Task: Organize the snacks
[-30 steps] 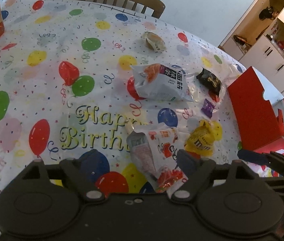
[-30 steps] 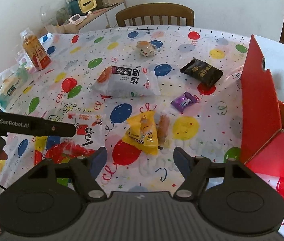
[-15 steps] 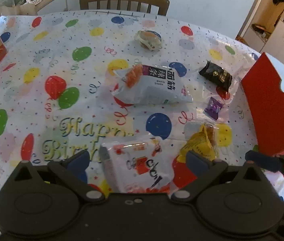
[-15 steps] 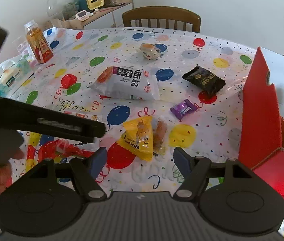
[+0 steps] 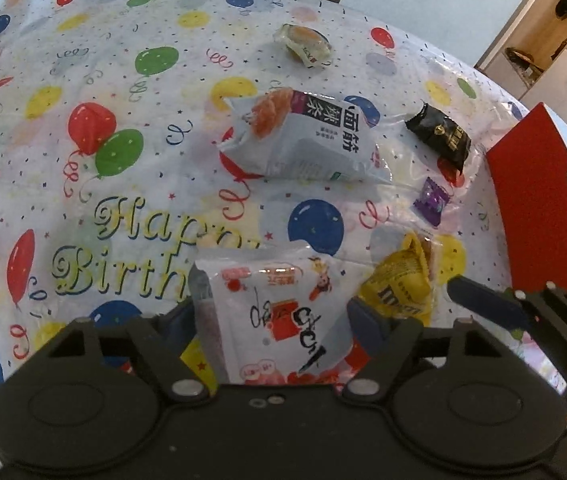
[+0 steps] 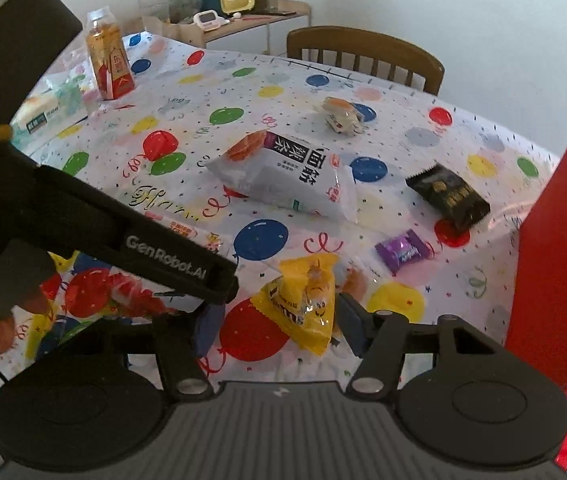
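My left gripper (image 5: 273, 316) is open, its fingers on either side of a white and red snack packet (image 5: 279, 316) lying on the balloon tablecloth. My right gripper (image 6: 277, 326) is open around a yellow M&M's bag (image 6: 307, 304), which also shows in the left wrist view (image 5: 401, 284). Farther back lie a grey-white spicy-strip bag (image 6: 287, 180), a black packet (image 6: 449, 196), a purple candy (image 6: 401, 250) and a small wrapped cake (image 6: 341, 114). A red box (image 6: 551, 276) stands open at the right.
A drink bottle (image 6: 109, 64) and a tissue pack (image 6: 49, 110) stand at the table's far left. A wooden chair (image 6: 367, 58) is behind the table. A side shelf with clutter (image 6: 227, 4) is against the wall. The left gripper's body (image 6: 95, 216) crosses the right view.
My left gripper has moved forward over the white and red packet, which now lies between its fingers. My right gripper has closed in on the yellow bag.
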The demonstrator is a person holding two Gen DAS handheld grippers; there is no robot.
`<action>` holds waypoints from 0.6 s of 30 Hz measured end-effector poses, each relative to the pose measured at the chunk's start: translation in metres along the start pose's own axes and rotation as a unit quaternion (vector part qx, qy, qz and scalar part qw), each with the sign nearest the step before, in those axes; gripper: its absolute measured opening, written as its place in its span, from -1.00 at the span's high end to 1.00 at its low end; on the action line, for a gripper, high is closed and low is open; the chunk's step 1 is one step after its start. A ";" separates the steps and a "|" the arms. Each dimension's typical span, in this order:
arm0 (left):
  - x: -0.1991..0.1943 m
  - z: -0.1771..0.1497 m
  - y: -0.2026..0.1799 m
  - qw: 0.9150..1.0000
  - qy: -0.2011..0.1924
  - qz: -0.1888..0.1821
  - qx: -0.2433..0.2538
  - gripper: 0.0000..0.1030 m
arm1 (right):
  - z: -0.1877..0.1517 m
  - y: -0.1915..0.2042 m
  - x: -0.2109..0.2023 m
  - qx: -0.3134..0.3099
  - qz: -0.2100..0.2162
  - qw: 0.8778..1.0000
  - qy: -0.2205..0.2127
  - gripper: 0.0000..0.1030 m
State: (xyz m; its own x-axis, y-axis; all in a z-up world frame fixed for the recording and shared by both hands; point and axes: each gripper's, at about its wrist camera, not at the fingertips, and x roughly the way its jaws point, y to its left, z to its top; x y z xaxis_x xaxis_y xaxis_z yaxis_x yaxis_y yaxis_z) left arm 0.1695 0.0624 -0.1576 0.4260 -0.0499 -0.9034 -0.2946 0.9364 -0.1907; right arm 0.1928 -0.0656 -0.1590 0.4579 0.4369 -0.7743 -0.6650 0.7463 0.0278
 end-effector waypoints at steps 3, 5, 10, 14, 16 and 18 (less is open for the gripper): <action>-0.005 -0.001 0.011 1.000 -0.001 -0.011 -0.014 -0.49 | 0.002 0.002 0.004 -0.008 -0.001 1.000 0.001 0.00; -0.008 -0.001 0.021 0.999 0.000 -0.021 -0.029 -0.49 | 0.003 0.002 0.007 -0.010 -0.005 1.000 0.001 0.00; -0.017 -0.004 0.040 0.998 -0.001 -0.029 -0.051 -0.49 | 0.005 0.000 0.019 0.003 -0.016 1.000 0.012 0.21; -0.024 -0.007 0.047 0.998 -0.004 -0.035 -0.053 -0.49 | 0.004 0.003 0.027 0.003 -0.029 0.999 0.020 0.26; -0.027 -0.009 0.049 0.998 -0.007 -0.038 -0.051 -0.49 | 0.004 0.003 0.028 0.009 -0.029 0.999 0.018 0.33; -0.030 -0.011 0.050 0.998 -0.010 -0.039 -0.049 -0.49 | 0.004 0.003 0.026 0.017 -0.024 0.999 0.013 0.36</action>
State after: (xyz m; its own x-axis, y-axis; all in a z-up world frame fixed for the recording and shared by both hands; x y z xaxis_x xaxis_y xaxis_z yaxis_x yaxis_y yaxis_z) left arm 0.1322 0.1071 -0.1448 0.4675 -0.1136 -0.8767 -0.3419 0.8913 -0.2978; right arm 0.2052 -0.0502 -0.1760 0.4739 0.3867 -0.7911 -0.6220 0.7829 0.0101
